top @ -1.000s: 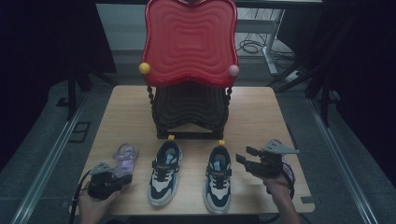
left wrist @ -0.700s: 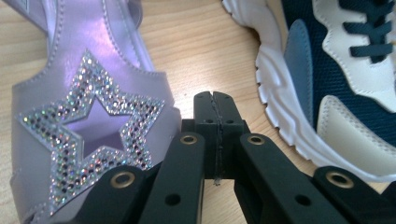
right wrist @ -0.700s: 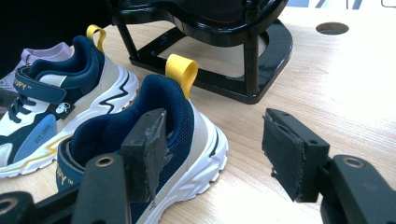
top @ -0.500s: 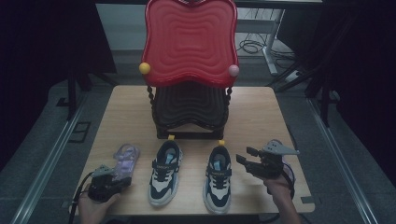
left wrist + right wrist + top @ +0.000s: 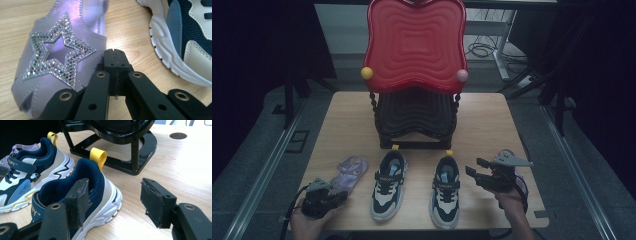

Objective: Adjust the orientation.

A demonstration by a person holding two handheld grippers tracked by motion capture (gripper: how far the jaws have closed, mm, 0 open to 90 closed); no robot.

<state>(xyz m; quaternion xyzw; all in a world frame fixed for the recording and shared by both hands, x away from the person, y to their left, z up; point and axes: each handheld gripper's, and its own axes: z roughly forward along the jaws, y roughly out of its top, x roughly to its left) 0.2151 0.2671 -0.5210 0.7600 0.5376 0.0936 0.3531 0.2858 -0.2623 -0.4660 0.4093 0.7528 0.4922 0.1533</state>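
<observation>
A purple sandal (image 5: 348, 170) (image 5: 57, 52) with a glitter star lies at the table's front left. My left gripper (image 5: 337, 193) (image 5: 115, 53) rests just beside the sandal's edge, jaws shut together with nothing between them. Two navy-and-white sneakers stand side by side, toes toward the front edge: the left sneaker (image 5: 388, 185) (image 5: 185, 37) (image 5: 30, 177) and the right sneaker (image 5: 446, 192) (image 5: 96, 177). My right gripper (image 5: 473, 167) (image 5: 116, 202) is held open just right of the right sneaker's heel, its jaws wide apart and empty.
A small chair with a red wavy back (image 5: 414, 45) and a black base (image 5: 140, 152) stands at the middle of the wooden table (image 5: 347, 115), right behind the sneakers' yellow heel loops. Bare wood lies on either side of it. A round hole (image 5: 178, 135) marks the tabletop.
</observation>
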